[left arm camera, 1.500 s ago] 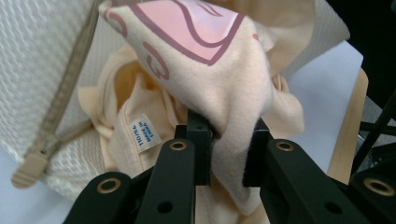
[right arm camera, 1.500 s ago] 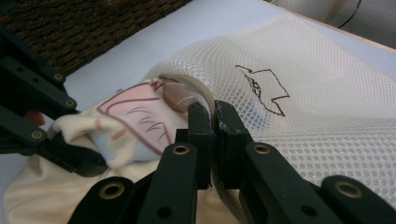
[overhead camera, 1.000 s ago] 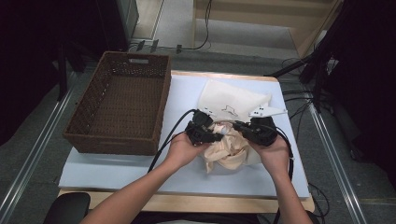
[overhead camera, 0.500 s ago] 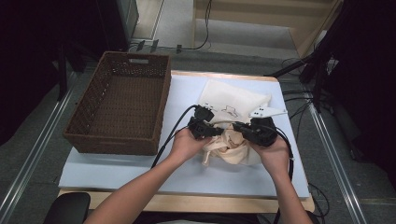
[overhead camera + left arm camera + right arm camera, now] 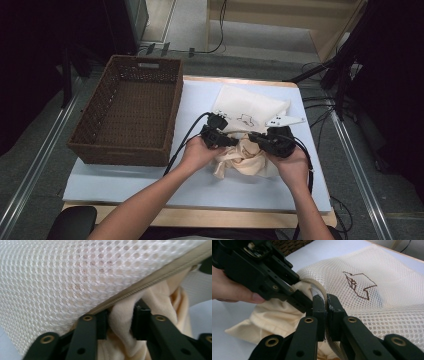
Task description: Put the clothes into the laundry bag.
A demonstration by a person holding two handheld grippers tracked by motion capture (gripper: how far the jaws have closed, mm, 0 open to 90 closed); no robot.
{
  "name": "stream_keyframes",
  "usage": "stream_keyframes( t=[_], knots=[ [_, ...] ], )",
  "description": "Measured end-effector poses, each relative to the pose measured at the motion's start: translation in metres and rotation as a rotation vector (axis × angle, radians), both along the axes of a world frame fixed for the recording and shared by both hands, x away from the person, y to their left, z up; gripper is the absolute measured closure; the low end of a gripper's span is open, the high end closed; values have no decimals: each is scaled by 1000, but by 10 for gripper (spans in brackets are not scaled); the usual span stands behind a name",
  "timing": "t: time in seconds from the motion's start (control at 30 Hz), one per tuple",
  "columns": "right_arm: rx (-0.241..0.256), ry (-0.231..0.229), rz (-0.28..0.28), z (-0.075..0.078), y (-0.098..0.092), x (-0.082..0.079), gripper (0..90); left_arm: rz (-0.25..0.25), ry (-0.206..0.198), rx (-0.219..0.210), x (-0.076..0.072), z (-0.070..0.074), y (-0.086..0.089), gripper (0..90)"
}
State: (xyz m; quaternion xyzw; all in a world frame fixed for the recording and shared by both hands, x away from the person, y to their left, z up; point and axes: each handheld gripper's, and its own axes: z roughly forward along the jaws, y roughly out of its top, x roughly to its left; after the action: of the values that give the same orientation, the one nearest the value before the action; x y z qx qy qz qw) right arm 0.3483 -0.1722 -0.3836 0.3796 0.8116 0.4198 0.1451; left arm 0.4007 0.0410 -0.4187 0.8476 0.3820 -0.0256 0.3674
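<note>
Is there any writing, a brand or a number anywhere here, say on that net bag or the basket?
No readable words or numbers.
Mesh bag: a dark line drawing, a picture and not letters.
White tag by the bag: dark specks, too small to read.
Wicker basket: a pale patch on the far wall, too small to read.
Cream cloth: no print.

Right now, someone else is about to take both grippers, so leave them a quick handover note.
Left gripper: shut on the cream cloth, at the mesh bag's zipper edge.
Right gripper: shut on the bag's rim, holding the mouth open.
Basket: on the table's left, nothing in it that shows.
Done: cloth is at the mouth, both grips set.
Left: most of the cloth lies outside the bag; likely push it in, then close the zipper.
</note>
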Motion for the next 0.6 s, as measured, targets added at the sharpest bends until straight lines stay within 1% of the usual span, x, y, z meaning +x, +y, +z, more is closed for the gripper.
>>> stream_keyframes(
  t=[0.03, 0.1, 0.13, 0.27, 0.33, 0.4, 0.43, 0.47, 0.53, 0.6],
  knots=[
    [1, 0, -1, 0, 0, 0, 876, -11, -1, -4, -1, 2, 1, 596],
    [3, 2, -1, 0, -1, 0, 876, -26, -18, 0, -6, 6, 2, 537],
    [1, 1, -2, 0, -1, 0, 876, -43, -14, 2, -7, 7, 2, 498],
    [1, -2, 0, 0, -2, 0, 875, -73, -1, 6, -16, 13, 1, 359],
    [3, -1, -4, 1, -2, 0, 876, -84, -4, 5, -20, 16, 1, 309],
    [4, -4, -8, 1, -3, 0, 876, -86, -18, 16, -24, 20, 2, 260],
    [3, -1, -9, 1, -4, 0, 876, -90, -20, 4, -26, 22, 5, 251],
    [5, -3, -13, 1, -5, 0, 876, -93, -16, 6, -27, 23, 7, 247],
    [8, -3, -13, 1, -6, 0, 876, -91, -21, -4, -30, 26, 12, 243],
    [6, -2, -14, 1, -6, 0, 876, -93, -15, -14, -34, 29, 18, 243]
  ],
)
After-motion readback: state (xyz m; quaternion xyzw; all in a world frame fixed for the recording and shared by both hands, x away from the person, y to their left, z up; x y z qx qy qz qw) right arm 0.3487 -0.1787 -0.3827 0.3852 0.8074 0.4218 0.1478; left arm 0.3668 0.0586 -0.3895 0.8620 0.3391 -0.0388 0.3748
